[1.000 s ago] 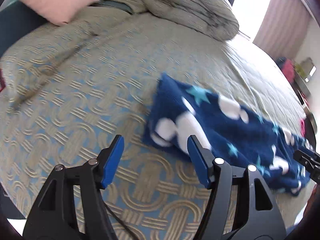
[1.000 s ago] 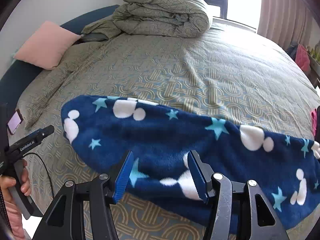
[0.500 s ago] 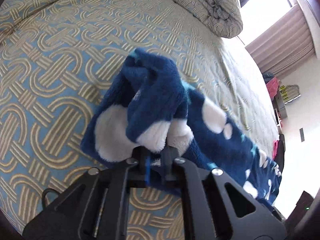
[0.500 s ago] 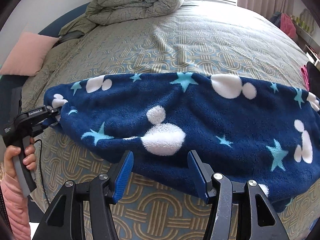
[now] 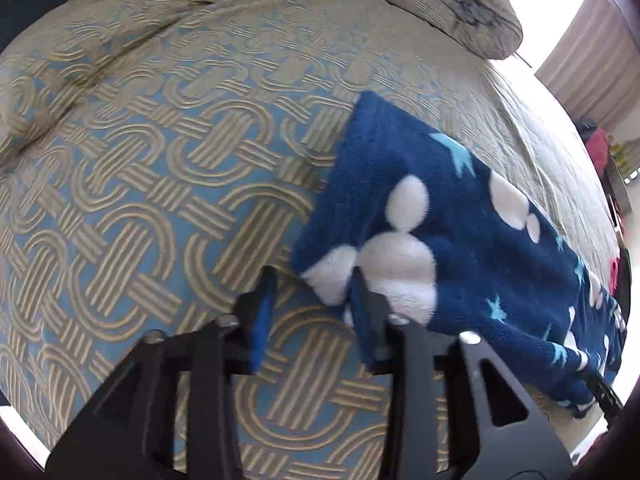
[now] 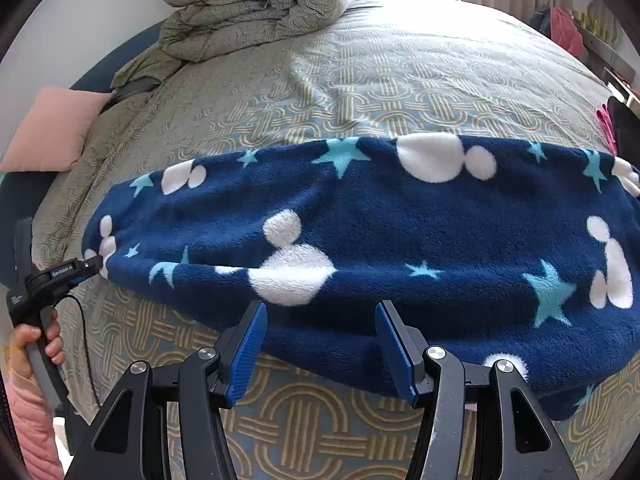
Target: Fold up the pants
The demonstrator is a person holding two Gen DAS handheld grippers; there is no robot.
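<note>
The pants, dark blue fleece with white mouse-head shapes and pale blue stars, lie flat in a long band across the patterned bedspread, near its front edge. In the left wrist view, the left gripper stands with its jaws parted to a moderate gap; the near corner of the pants lies just ahead of the gap and against the right-hand blue pad, with no cloth pinched between the pads. Half a second ago the same jaws were clamped tight on a bunched, lifted fold of this corner; that fold has since been let go and the corner now lies flat on the bedspread. In the right wrist view, the left gripper appears at the left end of the pants, its tip touching the cloth edge, held by the left hand. The right gripper hovers at the near long edge of the pants with jaws wide apart and nothing between them, the same spread as in both earlier frames; the cloth now fills more of that view. A folded duvet lies at the far side of the bed, and a pink pillow at the far left.
</note>
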